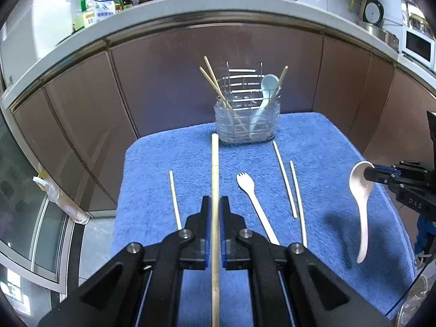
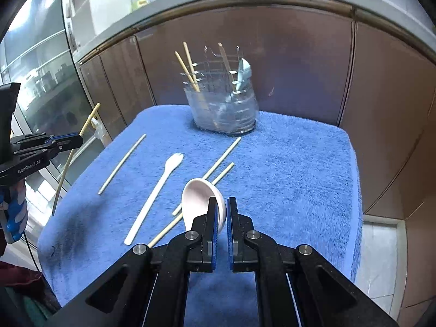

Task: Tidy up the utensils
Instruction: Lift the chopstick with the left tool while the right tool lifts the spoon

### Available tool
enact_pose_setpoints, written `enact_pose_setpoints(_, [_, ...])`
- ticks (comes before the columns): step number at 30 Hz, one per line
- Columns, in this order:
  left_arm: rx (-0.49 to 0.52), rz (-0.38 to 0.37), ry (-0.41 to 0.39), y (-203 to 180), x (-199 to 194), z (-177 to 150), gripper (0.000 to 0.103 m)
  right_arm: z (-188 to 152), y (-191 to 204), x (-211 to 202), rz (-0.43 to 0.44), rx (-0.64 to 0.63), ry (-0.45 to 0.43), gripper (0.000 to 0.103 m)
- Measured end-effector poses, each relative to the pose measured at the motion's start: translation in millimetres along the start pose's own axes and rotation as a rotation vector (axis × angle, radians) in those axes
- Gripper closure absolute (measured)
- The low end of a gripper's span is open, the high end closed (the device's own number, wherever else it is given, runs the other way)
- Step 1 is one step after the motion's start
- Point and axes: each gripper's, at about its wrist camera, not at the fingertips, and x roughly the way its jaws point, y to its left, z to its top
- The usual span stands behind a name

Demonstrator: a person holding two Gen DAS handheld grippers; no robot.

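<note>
My left gripper (image 1: 215, 204) is shut on a wooden chopstick (image 1: 215, 179) and holds it above the blue towel (image 1: 327, 141), pointing at the clear utensil holder (image 1: 246, 121). The holder has three chopsticks and a pale blue spoon (image 1: 268, 84) in it. My right gripper (image 2: 222, 205) is shut on the bowl rim of a white spoon (image 2: 200, 201), lifted above the towel; from the left wrist view its handle (image 1: 362, 218) hangs down. A white spork (image 1: 254, 204) and three loose chopsticks lie on the towel.
The towel (image 2: 299, 163) covers a small table in front of brown cabinet doors (image 1: 81, 125). A counter above carries bottles and pans. A glass door stands at the left, tiled floor at the right (image 2: 381, 259).
</note>
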Motion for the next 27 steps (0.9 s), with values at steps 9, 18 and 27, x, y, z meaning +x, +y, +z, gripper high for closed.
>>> enact_pose_setpoints(9, [-0.068, -0.027, -0.094, 24.3, -60.3, -18.1, 0.098, -5.1, 38.6, -60.1, -0.036, -0.024, -0.101, 0.097])
enact_pose_setpoints(18, [-0.133, -0.022, -0.222, 43.7, -108.1, -22.0, 0.098, 8.5, 71.4, -105.0, -0.089, -0.065, -0.216, 0.097])
enact_pose_setpoints(27, [-0.123, 0.030, -0.335, 45.3, -143.4, -23.5, 0.098, 19.4, 95.8, -135.5, -0.107, -0.089, -0.318, 0.097])
